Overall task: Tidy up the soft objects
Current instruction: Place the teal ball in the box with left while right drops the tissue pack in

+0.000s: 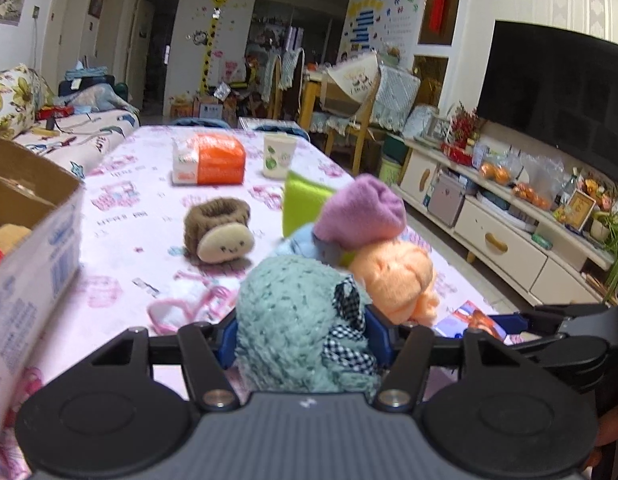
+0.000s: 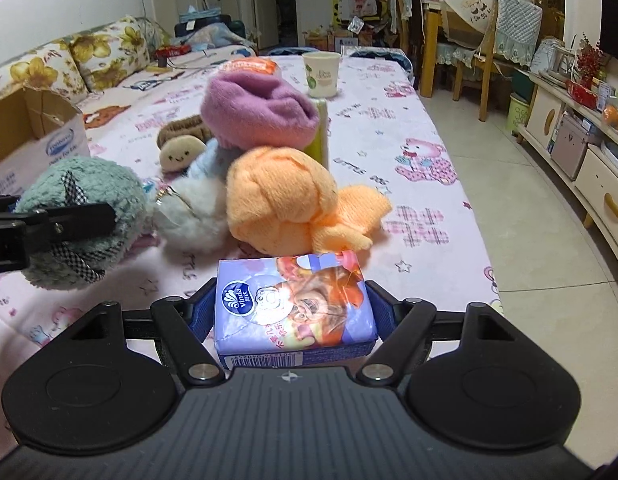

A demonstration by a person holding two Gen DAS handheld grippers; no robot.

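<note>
A: Where does the left wrist view look from?

B: Low over the pink printed tablecloth (image 1: 129, 208), facing down the table toward the far doorway, with a fuzzy teal plush ball (image 1: 293, 320) filling the near foreground. An open cardboard box (image 1: 33, 216) edges in at left.

A: And the right wrist view?

B: Also low, facing the same way, from just to the right; a purple tissue packet (image 2: 293, 304) sits closest.

A: What do both views show?

B: The teal ball (image 2: 77, 216), the orange knitted bundle (image 1: 393, 276) (image 2: 285, 200), the mauve knitted roll (image 1: 361, 212) (image 2: 257, 108) and the white paper cup (image 1: 279, 156) (image 2: 321, 74).

Dim indoor light, fisheye-bent edges, perhaps slight blur.
</note>
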